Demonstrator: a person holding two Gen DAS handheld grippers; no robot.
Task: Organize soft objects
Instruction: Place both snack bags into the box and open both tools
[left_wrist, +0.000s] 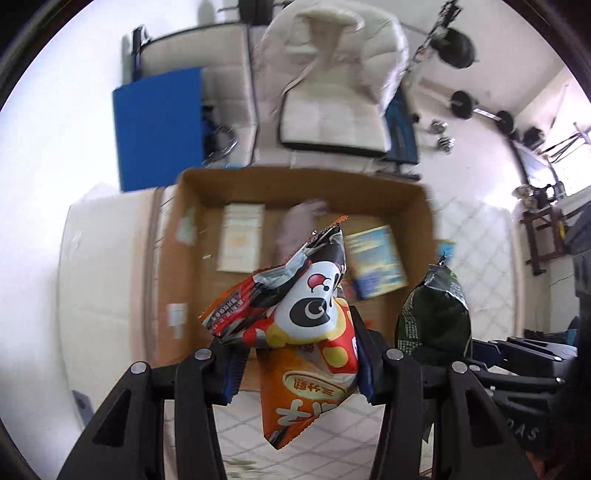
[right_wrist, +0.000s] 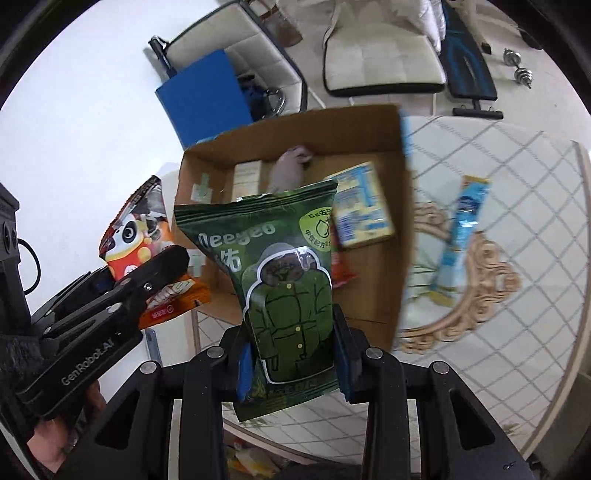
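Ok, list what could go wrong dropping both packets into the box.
1. The left gripper pinches the panda packet near its lower half, and it leans sideways; it may slip or land outside the box.
2. The two grippers are close together: the left one shows right beside the green packet held by the right gripper, so they could bump.
3. The box already holds cartons, so packets may pile unevenly.
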